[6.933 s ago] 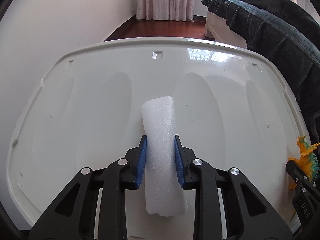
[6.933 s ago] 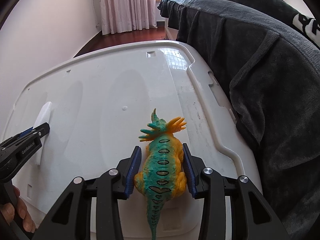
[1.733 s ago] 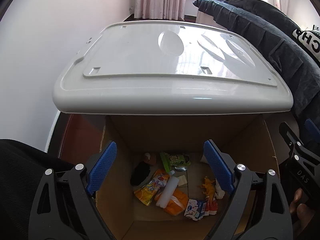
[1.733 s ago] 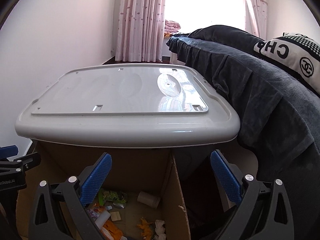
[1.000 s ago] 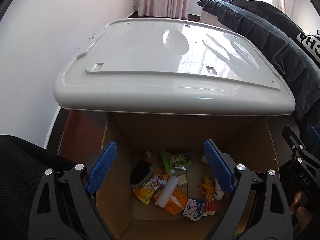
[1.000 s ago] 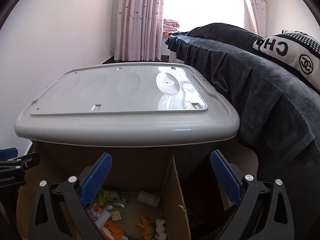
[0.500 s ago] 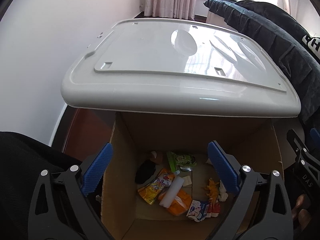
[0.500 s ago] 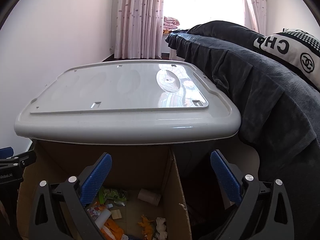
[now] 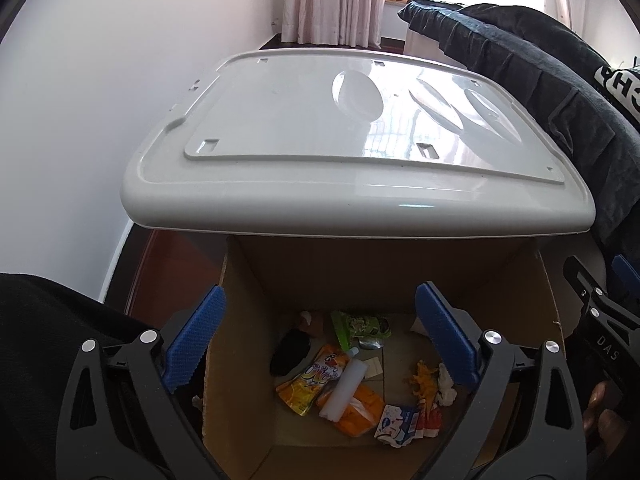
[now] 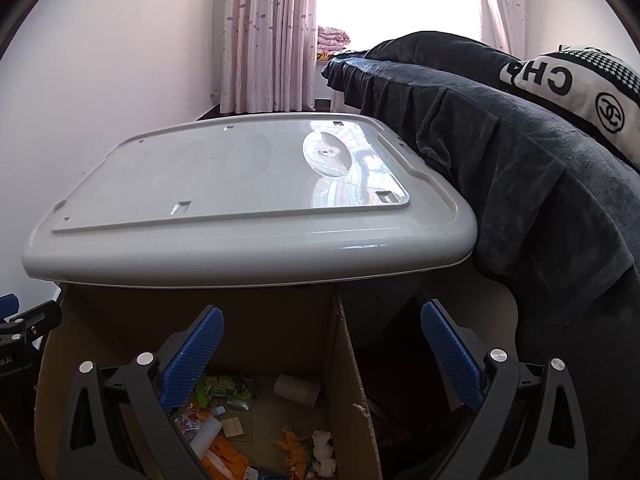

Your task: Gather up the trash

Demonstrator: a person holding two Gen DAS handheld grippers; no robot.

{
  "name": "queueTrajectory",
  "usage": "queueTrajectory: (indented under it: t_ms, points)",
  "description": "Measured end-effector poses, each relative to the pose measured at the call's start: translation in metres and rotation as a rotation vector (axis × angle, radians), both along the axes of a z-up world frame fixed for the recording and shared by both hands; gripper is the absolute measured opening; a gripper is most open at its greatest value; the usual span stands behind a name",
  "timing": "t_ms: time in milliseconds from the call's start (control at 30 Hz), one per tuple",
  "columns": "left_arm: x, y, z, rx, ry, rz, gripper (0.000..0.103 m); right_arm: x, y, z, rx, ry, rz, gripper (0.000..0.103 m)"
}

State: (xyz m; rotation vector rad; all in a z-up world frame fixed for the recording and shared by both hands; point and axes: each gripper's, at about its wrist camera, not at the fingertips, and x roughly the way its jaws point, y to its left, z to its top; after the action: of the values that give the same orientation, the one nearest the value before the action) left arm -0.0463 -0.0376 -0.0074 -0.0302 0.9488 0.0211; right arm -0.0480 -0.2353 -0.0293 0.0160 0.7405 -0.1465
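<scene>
An open cardboard box (image 9: pixel 240 344) stands on the floor below the white plastic lid (image 9: pixel 320 120) that serves as a tabletop. Inside lie the white foam roll (image 9: pixel 344 390), the orange toy dinosaur (image 9: pixel 424 384) and several wrappers and cartons. My left gripper (image 9: pixel 320 340) is open and empty above the box. My right gripper (image 10: pixel 320 354) is open and empty over the box's right wall (image 10: pixel 352 380). The foam roll (image 10: pixel 206 436) and the dinosaur (image 10: pixel 294 452) also show in the right wrist view. The lid's top (image 10: pixel 240 176) is bare.
A bed under a dark blanket (image 10: pixel 520 168) runs along the right, with a black-and-white pillow (image 10: pixel 572 88) on it. A white wall (image 9: pixel 100 100) is on the left, pink curtains (image 10: pixel 268 36) at the back. The right gripper's body (image 9: pixel 600 328) shows at the left view's right edge.
6.9 s ago my left gripper held the foam roll and my right the dinosaur on the lid; both now lie in the box. In the last second both grippers stayed open, drifting slightly.
</scene>
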Motion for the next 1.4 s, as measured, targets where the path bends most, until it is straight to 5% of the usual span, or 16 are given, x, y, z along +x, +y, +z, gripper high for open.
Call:
queueTrajectory:
  t_ms: [1400]
  points:
    - [0.0006,-0.0032,-0.0034,0.009,0.015,-0.012,0.093,0.0014,-0.0023,-0.0015,0.010,0.008,-0.007,0.098]
